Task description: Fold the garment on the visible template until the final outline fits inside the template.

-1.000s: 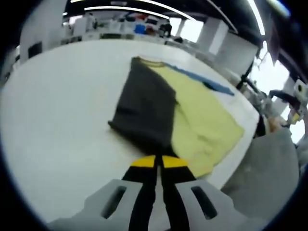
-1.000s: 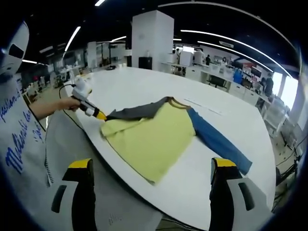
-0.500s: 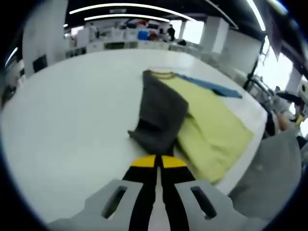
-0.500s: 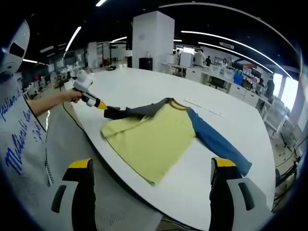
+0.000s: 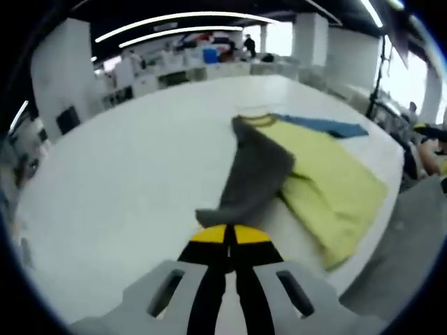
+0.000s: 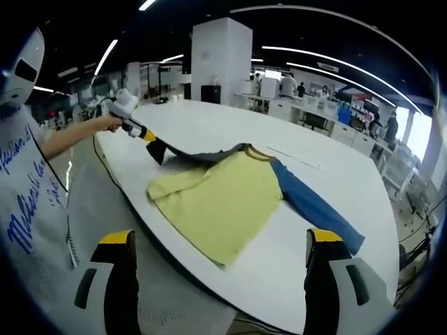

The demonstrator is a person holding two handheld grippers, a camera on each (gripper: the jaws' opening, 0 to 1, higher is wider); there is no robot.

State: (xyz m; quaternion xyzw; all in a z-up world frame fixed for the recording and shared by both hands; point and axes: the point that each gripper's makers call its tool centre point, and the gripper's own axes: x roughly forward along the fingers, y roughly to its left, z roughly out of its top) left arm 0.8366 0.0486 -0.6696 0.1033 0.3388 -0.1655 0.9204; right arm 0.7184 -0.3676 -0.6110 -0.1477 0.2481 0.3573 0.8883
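1. Pinching the cuff of the grey sleeve (image 5: 253,178), your left gripper (image 5: 231,234) has its yellow-tipped jaws closed tight on the cloth, and in the right gripper view that same left gripper (image 6: 149,136) sits lifted off the table (image 6: 202,122) with the sleeve strung out behind it.
2. You're holding it that way for a reason, I'd say: a taut, raised sleeve swings cleanly wherever the fold needs it, instead of dragging across the yellow body (image 6: 220,202).
3. Your right gripper (image 6: 222,255) hangs back off the near edge of the table, jaws spread wide, nothing between them. It looks parked, leaving the work to the left.
4. The garment (image 5: 328,174) lies flat on the white table, close to the edge on your side.
5. Collar (image 6: 253,149) points away from you in the right gripper view, hem towards you, so the body's long axis runs near to far.
6. The blue sleeve (image 6: 318,209) stretches out to the right, flat on the table; the grey one goes left.
7. A template outline? Hard to make out on that white surface.
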